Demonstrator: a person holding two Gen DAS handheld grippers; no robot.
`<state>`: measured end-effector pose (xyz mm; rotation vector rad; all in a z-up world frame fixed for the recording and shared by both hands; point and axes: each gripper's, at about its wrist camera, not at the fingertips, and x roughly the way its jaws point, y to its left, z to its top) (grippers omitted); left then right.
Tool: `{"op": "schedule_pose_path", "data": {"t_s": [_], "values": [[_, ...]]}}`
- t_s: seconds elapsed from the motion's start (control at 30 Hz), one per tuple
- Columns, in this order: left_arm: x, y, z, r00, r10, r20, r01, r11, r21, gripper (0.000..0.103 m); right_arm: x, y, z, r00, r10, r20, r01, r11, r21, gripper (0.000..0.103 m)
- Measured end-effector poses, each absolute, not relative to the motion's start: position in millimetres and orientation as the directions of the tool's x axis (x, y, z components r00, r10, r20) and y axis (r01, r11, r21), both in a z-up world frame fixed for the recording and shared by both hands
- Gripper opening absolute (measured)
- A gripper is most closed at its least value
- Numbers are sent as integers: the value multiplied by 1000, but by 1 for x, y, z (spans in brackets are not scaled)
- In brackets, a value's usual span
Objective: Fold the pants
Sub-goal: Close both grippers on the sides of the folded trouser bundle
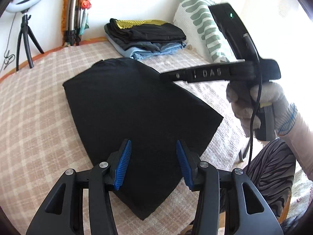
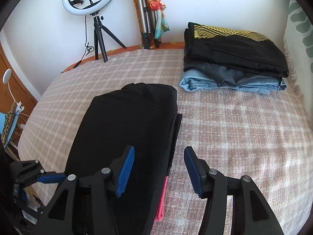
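Black pants lie folded flat on the checked blanket; they also show in the right wrist view. My left gripper is open and empty, hovering over the near end of the pants. My right gripper is open and empty above the pants' right edge. The body of the right gripper, held by a gloved hand, shows in the left wrist view. The left gripper's blue pad shows at the far left in the right wrist view.
A stack of folded clothes sits at the back right of the bed, also in the left wrist view. A ring light on a tripod stands by the wall. A patterned pillow leans at the right. Something pink peeks from under the pants.
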<state>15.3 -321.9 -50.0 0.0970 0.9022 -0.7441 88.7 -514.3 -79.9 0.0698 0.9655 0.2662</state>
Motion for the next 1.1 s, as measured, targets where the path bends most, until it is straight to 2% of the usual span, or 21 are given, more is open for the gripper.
{"op": "schedule_pose_path", "data": {"t_s": [0.1,0.4,0.6,0.83,0.93,1.1], "values": [[29,-307,-44,435,-517,-737,565,794,-224,47,94,-517,-96,509,236,-828,-174,970,170,55],[80,-267,-58,420,-499,-758,364,858,-363,47,106,-531,-117,436,394,-809,-194,919,342,56],[86,-268,-73,382,-465,-799,351,872,-340,47,111,-527,-123,432,429,-793,-213,903,372,59],[95,-261,-82,378,-456,-805,304,883,-357,47,116,-527,-125,446,451,-774,-217,893,395,61],[98,-258,-86,381,-450,-807,279,889,-364,54,118,-528,-125,441,454,-774,-212,891,402,62],[98,-260,-89,384,-453,-805,282,887,-365,54,118,-522,-125,428,451,-783,-251,892,376,66]]}}
